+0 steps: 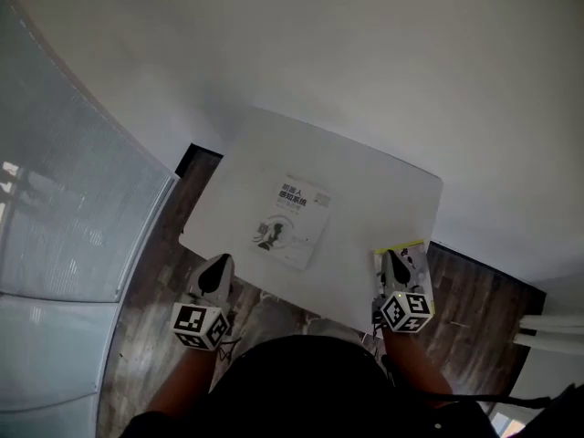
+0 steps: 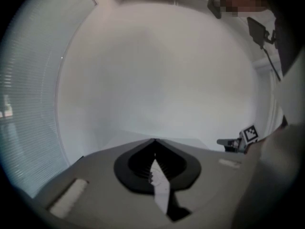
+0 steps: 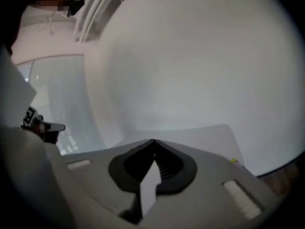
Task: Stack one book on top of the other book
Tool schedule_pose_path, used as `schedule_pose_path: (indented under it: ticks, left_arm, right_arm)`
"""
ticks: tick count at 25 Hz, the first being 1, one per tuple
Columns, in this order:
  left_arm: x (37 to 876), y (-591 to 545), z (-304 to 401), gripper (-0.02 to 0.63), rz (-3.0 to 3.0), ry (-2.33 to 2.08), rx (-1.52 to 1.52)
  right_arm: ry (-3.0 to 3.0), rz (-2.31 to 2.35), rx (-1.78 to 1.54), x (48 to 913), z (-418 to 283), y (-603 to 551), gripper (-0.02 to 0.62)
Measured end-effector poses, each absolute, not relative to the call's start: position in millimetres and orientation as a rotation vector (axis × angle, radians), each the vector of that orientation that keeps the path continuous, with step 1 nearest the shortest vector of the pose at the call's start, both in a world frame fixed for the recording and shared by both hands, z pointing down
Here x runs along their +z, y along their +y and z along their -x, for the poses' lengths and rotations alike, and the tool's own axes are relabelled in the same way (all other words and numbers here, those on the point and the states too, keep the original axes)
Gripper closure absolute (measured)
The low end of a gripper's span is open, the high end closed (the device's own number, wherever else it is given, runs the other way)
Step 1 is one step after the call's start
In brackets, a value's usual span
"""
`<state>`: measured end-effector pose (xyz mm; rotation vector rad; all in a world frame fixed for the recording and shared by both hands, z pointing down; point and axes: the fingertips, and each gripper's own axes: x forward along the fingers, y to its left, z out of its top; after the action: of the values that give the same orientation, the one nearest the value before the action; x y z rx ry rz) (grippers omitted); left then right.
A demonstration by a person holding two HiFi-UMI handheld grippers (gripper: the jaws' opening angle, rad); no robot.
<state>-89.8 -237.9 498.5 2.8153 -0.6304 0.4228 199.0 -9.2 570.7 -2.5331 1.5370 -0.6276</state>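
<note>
At the near edge of the table (image 1: 365, 181), left claw (image 1: 220, 265) and right claw (image 1: 393, 258) sit closed, empty, flanking a book (image 1: 294, 224).

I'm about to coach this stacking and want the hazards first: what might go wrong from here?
1. The yellow-edged book lies right at the near edge of the table, at the tip of the right hand-held gripper. A nudge may tip it off.
2. The jaws of both are together, the left hand-held gripper included. Pushing in shut would likely slide a book rather than grip it.
</note>
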Motion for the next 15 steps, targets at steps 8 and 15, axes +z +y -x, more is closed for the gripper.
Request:
schedule_pose_path:
  ticks: [8,15]
  left_arm:
    - [500,-279,26,0.6,-2.909,-0.26,0.468]
    - [506,-293,-23,0.6,-2.944,0.092,0.482]
  right_arm:
    - [1.084,2.738,-0.683,579,-216,29,0.594]
    - [0.879,2.78,-0.614,557,-186,44,0.594]
